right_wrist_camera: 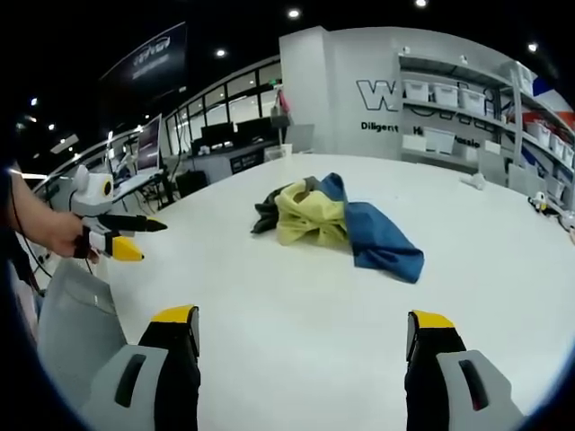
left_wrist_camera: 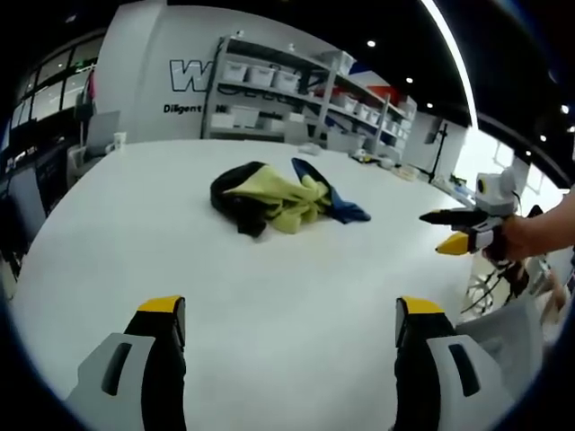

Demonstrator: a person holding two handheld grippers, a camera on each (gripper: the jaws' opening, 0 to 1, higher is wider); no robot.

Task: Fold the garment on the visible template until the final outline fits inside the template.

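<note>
A crumpled garment (left_wrist_camera: 278, 202) in black, yellow-green and blue lies in a heap on the white table (left_wrist_camera: 135, 233). In the left gripper view my left gripper (left_wrist_camera: 289, 314) stands open over bare tabletop, well short of the heap. My right gripper (left_wrist_camera: 454, 230), held by a hand, comes in from the right beside the table edge, with nothing in it. In the right gripper view the garment (right_wrist_camera: 337, 224) shows its blue part nearest. My right gripper (right_wrist_camera: 304, 321) is open and apart from the garment. The left gripper (right_wrist_camera: 135, 238) hovers at the far left.
Shelves with white bins (left_wrist_camera: 269, 76) stand behind the table. A cup (left_wrist_camera: 119, 139) and small items (left_wrist_camera: 368, 154) sit near its far edge. A grey chair back (right_wrist_camera: 72, 314) is close to the near edge. Desks with monitors (right_wrist_camera: 153, 144) lie beyond.
</note>
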